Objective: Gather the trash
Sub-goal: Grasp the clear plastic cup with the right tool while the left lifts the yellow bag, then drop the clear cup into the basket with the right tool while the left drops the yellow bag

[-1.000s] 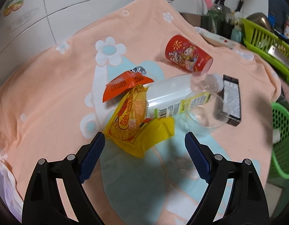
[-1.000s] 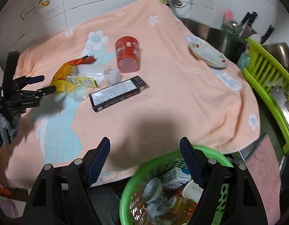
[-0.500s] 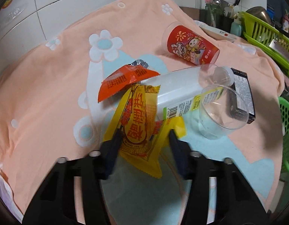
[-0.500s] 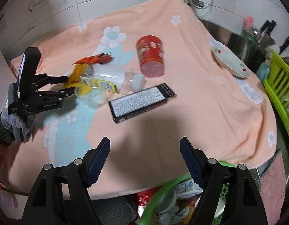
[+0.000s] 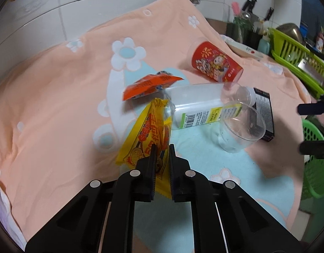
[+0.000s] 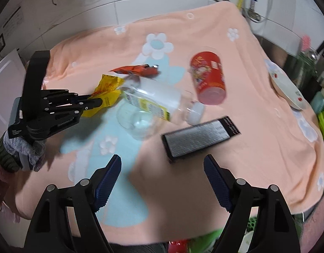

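Note:
My left gripper [image 5: 162, 147] is shut on a yellow snack wrapper [image 5: 147, 130] lying on the peach towel [image 5: 56, 105]; it also shows in the right wrist view [image 6: 99, 102] pinching that wrapper [image 6: 108, 88]. Beside the wrapper lie an orange wrapper [image 5: 149, 85], a white plastic bottle [image 5: 195, 105], a clear plastic cup [image 5: 239, 126], a red paper cup [image 5: 216, 63] and a black box [image 5: 265, 113]. My right gripper [image 6: 162, 177] is open and empty, hovering above the towel's near edge, with the black box [image 6: 199, 137] just ahead.
A green trash basket [image 5: 313, 168] stands off the towel's right edge. A white plate [image 6: 286, 86], a green dish rack [image 5: 298, 63] and knives sit at the far right. Tiled wall and pipes are behind.
My left gripper moved forward and closed on the yellow wrapper. My right gripper moved away from the green basket toward the trash on the towel, staying open.

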The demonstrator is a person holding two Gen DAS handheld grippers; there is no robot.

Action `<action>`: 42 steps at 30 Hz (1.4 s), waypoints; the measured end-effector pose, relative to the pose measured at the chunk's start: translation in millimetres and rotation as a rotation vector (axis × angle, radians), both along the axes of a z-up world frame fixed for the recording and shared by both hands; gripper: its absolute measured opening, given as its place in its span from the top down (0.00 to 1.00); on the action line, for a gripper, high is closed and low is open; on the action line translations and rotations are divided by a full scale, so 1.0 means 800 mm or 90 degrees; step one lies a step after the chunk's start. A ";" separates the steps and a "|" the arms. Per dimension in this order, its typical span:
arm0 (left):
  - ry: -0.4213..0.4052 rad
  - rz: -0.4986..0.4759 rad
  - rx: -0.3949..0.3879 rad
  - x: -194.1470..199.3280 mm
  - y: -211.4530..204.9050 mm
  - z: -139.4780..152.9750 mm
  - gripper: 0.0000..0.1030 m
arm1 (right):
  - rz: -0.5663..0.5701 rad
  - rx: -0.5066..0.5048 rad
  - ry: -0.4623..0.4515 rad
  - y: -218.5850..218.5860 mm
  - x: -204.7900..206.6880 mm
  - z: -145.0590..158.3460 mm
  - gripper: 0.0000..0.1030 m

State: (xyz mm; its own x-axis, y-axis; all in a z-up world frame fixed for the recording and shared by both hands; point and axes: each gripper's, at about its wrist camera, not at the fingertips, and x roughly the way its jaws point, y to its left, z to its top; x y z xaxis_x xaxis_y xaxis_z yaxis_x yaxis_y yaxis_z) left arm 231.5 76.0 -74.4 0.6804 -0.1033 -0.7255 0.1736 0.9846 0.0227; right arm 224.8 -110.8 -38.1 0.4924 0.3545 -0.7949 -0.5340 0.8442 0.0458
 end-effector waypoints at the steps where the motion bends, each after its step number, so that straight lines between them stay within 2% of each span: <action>1: -0.002 0.006 -0.003 -0.005 0.003 0.004 0.91 | 0.005 0.002 0.000 0.004 0.002 0.000 0.25; 11: -0.030 0.027 -0.033 -0.035 0.024 0.027 0.91 | 0.042 -0.014 0.001 0.060 0.035 -0.020 0.25; 20: -0.030 0.033 -0.047 -0.049 0.027 0.029 0.91 | 0.026 -0.034 0.010 0.088 0.064 -0.043 0.25; 23: -0.029 0.033 -0.047 -0.051 0.027 0.029 0.91 | 0.024 -0.035 0.014 0.090 0.066 -0.047 0.33; 25: -0.029 0.032 -0.048 -0.053 0.026 0.029 0.91 | 0.025 -0.034 0.013 0.090 0.064 -0.047 0.41; 27: -0.030 0.032 -0.050 -0.056 0.024 0.030 0.91 | 0.027 -0.029 0.010 0.087 0.060 -0.044 0.42; 33: -0.038 0.026 -0.061 -0.067 0.013 0.035 0.91 | 0.029 -0.019 -0.006 0.074 0.035 -0.029 0.42; 42: -0.063 -0.021 -0.076 -0.088 -0.034 0.052 0.91 | 0.011 -0.006 -0.023 0.024 -0.021 -0.001 0.42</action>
